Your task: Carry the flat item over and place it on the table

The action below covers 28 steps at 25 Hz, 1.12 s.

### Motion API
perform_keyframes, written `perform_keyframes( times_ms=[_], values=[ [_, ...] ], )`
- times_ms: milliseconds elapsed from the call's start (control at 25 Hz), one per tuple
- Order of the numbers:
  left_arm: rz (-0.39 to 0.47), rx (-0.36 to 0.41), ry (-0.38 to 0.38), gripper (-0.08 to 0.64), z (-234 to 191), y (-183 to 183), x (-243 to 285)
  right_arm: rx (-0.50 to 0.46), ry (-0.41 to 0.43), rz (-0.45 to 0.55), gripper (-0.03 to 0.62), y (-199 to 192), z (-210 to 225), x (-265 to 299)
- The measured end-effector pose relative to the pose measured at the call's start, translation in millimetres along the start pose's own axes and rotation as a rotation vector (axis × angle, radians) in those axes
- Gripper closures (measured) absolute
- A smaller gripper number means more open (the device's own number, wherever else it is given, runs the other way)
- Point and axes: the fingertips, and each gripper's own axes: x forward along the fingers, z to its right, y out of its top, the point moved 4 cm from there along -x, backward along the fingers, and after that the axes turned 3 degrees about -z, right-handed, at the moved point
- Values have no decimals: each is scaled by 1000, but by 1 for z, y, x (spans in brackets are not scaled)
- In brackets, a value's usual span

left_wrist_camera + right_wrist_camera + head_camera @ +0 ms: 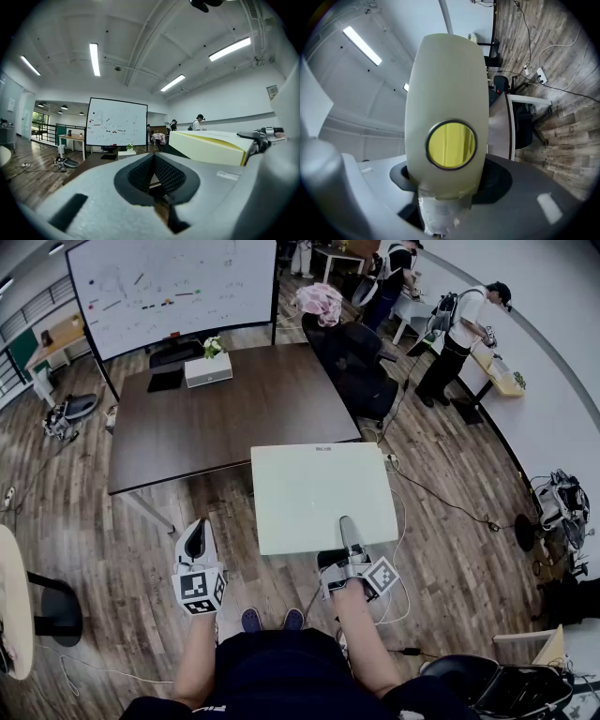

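Note:
The flat item is a pale, greenish-white rectangular slab. It hangs level above the wooden floor, just short of the dark brown table. My right gripper is shut on its near edge, right of the middle. In the right gripper view the flat item stands end-on between the jaws and shows a round yellow patch. My left gripper floats to the slab's left, clear of it, shut with nothing held. From the left gripper view the flat item shows a yellow side edge.
On the table's far end sit a white box with a small plant and a black flat object. A whiteboard stands behind. Black chairs flank the table's right. People work at back right. Cables cross the floor.

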Motion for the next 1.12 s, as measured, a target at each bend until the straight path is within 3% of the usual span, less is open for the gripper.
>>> perform_keyframes(
  times_ms=[600,1120],
  values=[
    [22,-3,8,561,26,1,6,-41,23,-17,311,25,-4,1],
    [36,33,18,561,52,9,14,-11,2,-22,310,49,2,-4]
  ],
)
